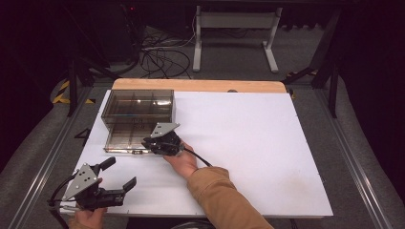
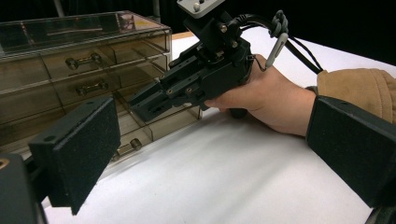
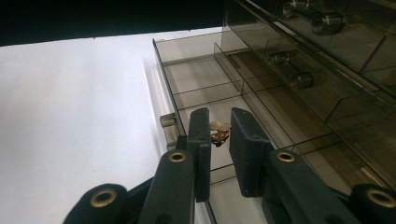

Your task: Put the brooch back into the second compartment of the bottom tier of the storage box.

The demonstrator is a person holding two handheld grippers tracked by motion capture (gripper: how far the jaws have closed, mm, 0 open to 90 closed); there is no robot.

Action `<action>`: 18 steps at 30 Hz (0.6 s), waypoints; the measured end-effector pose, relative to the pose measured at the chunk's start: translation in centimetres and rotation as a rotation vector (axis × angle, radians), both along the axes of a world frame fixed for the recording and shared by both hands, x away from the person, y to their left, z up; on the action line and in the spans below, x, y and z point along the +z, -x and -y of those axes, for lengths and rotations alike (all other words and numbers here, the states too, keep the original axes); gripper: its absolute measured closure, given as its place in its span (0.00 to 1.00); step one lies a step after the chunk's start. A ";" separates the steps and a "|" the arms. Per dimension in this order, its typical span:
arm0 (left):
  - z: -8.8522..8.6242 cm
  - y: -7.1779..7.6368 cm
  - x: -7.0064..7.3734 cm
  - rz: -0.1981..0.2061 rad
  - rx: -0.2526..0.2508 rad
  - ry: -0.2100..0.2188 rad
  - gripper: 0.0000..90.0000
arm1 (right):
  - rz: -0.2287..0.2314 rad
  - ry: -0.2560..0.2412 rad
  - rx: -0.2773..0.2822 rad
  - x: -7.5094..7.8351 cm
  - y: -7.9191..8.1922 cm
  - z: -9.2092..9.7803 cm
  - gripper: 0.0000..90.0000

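**Right gripper over open drawer, small trinket between jaws**

Trinket (image 3: 219,131): small, gold-and-pale, lying in a compartment of the pulled-out bottom drawer (image 3: 196,79) of the smoky plastic drawer box (image 1: 138,102). Right gripper (image 3: 218,140) poised over it, jaws narrowly apart, either side of the trinket; contact unclear. Left gripper (image 1: 119,174) near table's front-left edge, jaws wide apart, holding nothing.

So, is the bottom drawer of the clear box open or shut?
Open: the bottom drawer juts out from the clear box, and the right gripper reaches over its compartments.
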State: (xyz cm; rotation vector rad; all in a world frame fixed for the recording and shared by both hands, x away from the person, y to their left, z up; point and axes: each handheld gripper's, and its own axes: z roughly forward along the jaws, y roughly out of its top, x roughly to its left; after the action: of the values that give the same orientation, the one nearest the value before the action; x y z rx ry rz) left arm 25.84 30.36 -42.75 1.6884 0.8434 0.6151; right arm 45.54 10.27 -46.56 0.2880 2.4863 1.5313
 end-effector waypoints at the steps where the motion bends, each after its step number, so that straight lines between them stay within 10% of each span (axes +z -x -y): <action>1: 0.0 0.0 0.0 0.000 0.000 0.000 0.04 | 0.003 0.002 0.000 0.0 0.0 0.0 0.87; 18: -0.1 -0.1 0.0 0.000 0.001 0.001 0.04 | -0.018 -0.028 0.001 0.7 0.2 0.2 0.63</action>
State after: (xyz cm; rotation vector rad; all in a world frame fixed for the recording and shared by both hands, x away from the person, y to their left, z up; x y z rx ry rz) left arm 25.90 30.47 -42.74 1.6871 0.8443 0.6148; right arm 45.33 10.03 -45.82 0.3068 2.4805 1.5724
